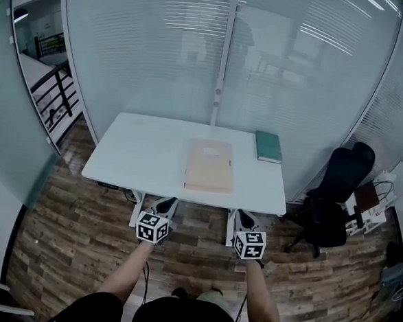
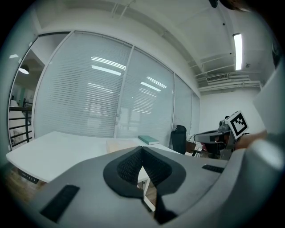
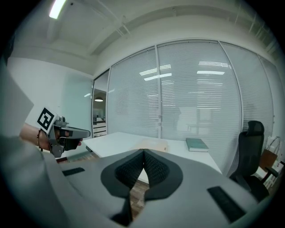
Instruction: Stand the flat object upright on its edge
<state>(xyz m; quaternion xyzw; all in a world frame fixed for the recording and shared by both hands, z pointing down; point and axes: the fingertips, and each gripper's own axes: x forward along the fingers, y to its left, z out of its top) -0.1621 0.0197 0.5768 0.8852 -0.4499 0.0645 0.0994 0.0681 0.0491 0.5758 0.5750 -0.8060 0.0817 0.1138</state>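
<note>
A flat tan book [image 1: 210,166] lies on its face on the white table [image 1: 133,155], right of the middle. It also shows as a low tan slab [image 2: 121,144] in the left gripper view and as the tan book [image 3: 154,144] in the right gripper view. Both grippers hang short of the table's near edge, over the floor. My left gripper [image 1: 165,205] is shut with nothing in it, its tips meeting [image 2: 142,149]. My right gripper [image 1: 245,219] is shut and empty too, its tips pressed together [image 3: 144,153].
A green book [image 1: 268,146] lies flat at the table's back right corner. A black office chair [image 1: 336,197] stands right of the table. Glass walls with blinds [image 1: 216,48] close off the far side. The floor is wood planks [image 1: 65,237].
</note>
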